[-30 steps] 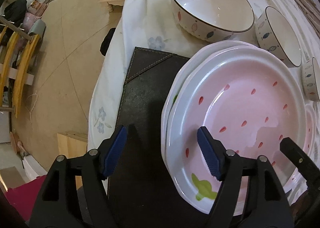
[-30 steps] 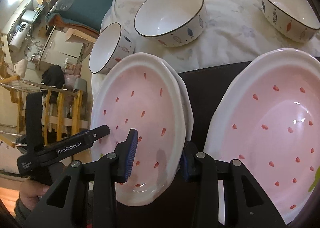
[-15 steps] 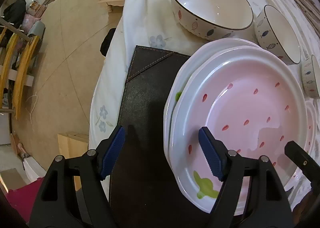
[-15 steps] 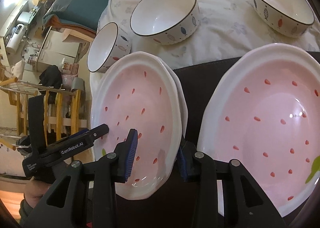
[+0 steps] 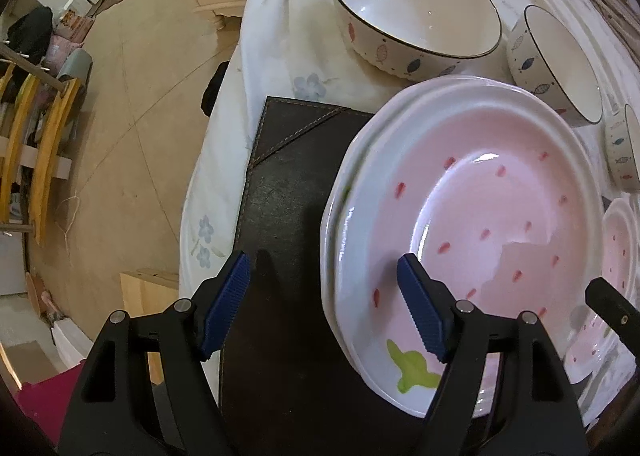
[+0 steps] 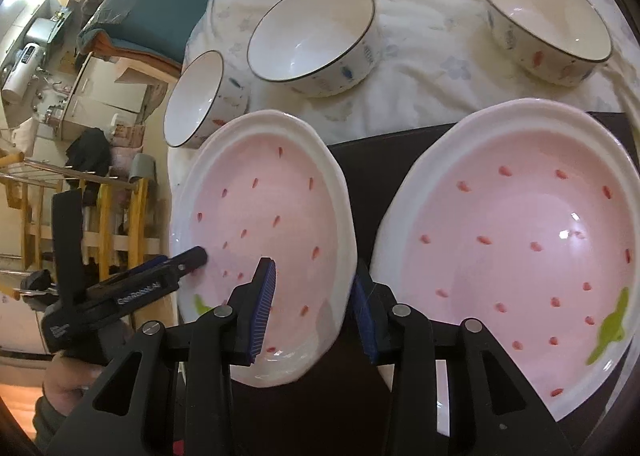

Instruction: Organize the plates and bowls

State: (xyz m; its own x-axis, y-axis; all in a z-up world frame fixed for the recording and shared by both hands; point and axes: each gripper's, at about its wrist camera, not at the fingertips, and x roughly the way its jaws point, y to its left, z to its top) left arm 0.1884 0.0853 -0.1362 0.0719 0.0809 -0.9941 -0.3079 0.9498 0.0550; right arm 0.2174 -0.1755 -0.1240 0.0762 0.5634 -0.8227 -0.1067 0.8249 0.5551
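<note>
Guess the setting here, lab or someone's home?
Most likely a home, hedged. A floral tablecloth covers the table, set with fish-pattern bowls and pink strawberry plates on a dark placemat. Beyond it: kitchen cabinets and a wooden rack.

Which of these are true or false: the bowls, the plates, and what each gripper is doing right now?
1. The bowls are empty. True.
2. The bowls are stacked. False: they stand apart on the tablecloth.
3. The left gripper holds a bowl. False: its jaws are open, straddling the rim of the large pink plate.
4. The large pink plate sits on a second plate. True.
5. The right gripper straddles the rim of the smaller pink plate. True.
</note>
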